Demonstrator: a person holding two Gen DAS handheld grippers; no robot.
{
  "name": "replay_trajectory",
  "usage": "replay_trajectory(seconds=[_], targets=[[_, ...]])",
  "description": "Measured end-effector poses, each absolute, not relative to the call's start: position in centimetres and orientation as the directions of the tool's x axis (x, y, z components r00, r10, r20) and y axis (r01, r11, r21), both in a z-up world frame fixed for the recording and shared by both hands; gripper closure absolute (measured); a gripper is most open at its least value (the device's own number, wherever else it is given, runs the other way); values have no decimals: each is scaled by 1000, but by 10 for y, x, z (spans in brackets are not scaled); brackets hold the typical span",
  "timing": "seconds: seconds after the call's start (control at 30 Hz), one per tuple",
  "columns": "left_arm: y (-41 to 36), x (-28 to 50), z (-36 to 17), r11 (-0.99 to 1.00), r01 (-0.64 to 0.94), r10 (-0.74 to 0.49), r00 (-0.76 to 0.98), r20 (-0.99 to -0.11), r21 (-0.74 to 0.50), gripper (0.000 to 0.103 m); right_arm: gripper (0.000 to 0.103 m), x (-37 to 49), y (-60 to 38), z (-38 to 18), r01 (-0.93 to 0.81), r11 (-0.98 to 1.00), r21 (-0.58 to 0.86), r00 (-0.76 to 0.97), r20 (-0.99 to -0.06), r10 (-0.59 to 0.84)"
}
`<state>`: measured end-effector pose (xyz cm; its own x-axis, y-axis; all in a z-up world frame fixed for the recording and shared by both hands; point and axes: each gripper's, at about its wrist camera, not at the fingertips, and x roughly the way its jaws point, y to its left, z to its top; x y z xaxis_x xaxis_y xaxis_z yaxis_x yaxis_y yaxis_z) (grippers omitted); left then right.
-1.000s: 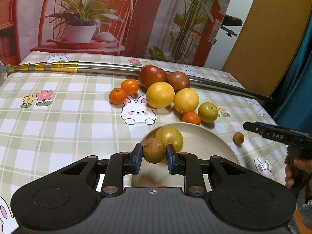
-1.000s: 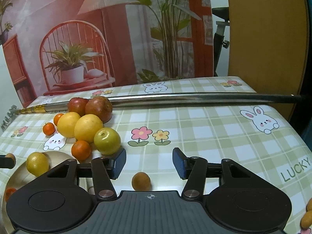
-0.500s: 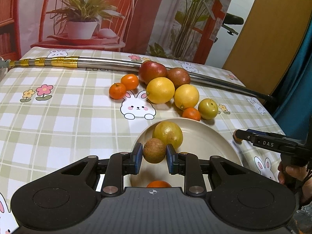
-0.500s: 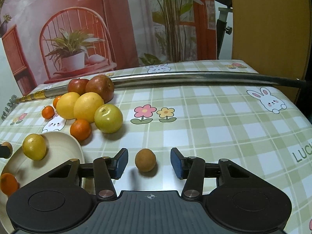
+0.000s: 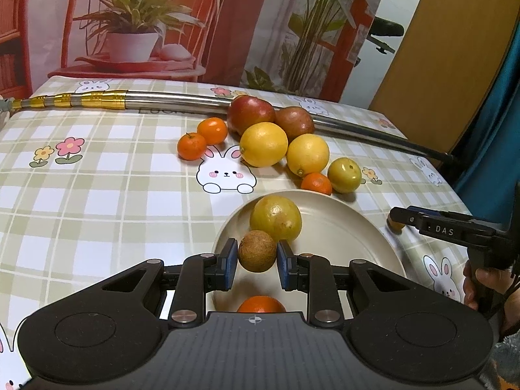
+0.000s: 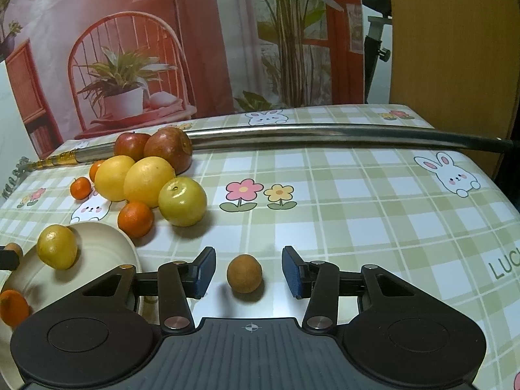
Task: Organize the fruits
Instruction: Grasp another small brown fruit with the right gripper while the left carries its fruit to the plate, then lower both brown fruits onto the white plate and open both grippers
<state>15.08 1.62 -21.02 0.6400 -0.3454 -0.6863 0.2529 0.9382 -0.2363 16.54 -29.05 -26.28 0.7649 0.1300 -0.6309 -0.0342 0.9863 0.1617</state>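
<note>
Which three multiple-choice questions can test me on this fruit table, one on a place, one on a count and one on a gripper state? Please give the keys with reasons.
1. Where is the small round brown fruit in the right wrist view?
A. On the tablecloth between the right gripper's pads
B. On the plate
C. Beside the red apples

2. How many fruits lie on the round cream plate in the left wrist view, not counting the held one?
A. None
B. Two
C. Five

3. What is the left gripper doing?
A. Open and empty
B. Shut on a lemon
C. Shut on a rough brown round fruit

Key: 1 A, the fruit sits on the cloth with gaps to both pads, whose jaws have just been closing. 2 B, one yellow-green fruit and one orange mandarin. 3 C, both blue pads press its sides.
</note>
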Motion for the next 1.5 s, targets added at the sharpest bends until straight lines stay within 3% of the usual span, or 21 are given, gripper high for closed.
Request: replay_trajectory(seconds=[0.27, 0.87, 1.13, 1.5], targets=[[14, 149, -214, 939, 256, -343, 631, -696, -231, 76, 81, 162, -290, -268, -49, 985, 165, 753, -642, 145], [13, 141, -212, 940, 247, -340, 635, -694, -235, 76, 81, 139, -255, -232, -204, 956, 210, 751, -593, 290], [14, 139, -214, 941, 247, -337, 630, -699, -231, 76, 81, 122, -214, -234, -321, 924, 210, 680, -628, 379], [12, 142, -220, 943, 247, -329, 621, -712, -221, 76, 81, 120, -206, -242, -333, 921, 200, 647, -662, 378]])
